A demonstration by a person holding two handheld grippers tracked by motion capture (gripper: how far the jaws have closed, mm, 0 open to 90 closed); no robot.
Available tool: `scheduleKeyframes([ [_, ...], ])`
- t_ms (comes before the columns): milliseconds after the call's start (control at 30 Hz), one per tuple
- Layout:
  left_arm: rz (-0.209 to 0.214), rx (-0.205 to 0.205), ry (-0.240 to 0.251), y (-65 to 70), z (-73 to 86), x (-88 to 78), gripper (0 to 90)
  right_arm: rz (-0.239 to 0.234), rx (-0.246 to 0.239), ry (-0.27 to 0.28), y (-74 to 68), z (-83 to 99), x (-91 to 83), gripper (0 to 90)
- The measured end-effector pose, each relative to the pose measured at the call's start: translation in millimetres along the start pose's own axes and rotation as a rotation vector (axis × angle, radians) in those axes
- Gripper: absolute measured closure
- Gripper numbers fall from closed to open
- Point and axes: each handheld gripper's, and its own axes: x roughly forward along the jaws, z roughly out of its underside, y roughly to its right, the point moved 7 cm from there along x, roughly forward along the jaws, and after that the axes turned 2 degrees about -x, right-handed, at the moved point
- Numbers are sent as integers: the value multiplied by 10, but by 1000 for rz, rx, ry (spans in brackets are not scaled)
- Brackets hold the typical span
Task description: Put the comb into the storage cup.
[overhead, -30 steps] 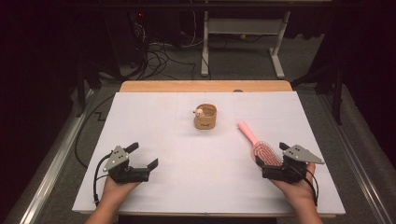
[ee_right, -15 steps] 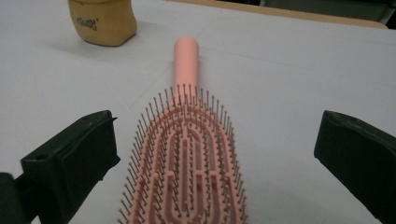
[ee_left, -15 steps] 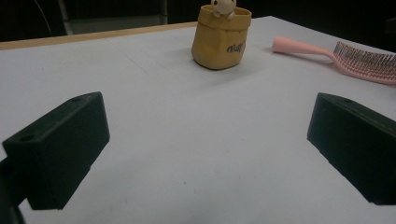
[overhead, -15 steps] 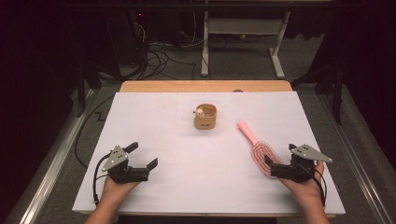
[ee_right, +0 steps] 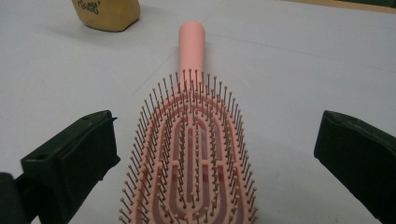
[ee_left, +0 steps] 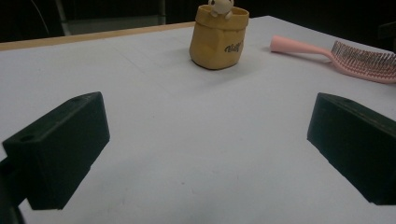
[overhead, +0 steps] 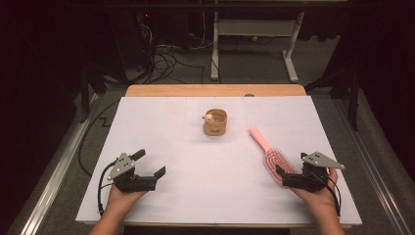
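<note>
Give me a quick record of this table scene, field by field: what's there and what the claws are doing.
Surface: white table
Brush: pink hairbrush, bristles up, handle pointing away from the person
Pot: small tan pot with a little figure at its rim, mid-table
Right claw: open, jaws either side of the brush head, not gripping
Left claw: open, holding nothing, near the table's front left

We are seeing dark lettering on the front of the yellow pot (ee_left: 218, 41), far across the table, but it is too blurred to read.
</note>
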Motion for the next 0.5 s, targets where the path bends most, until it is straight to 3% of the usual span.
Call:
scheduleKeyframes([
  [267, 7, 1, -4, 7, 5, 6, 0, -8, -42, -44, -68, 34, 67, 2],
  [500, 9, 4, -1, 6, 2, -2, 0, -20, -44, -101, -84, 96, 113, 2],
])
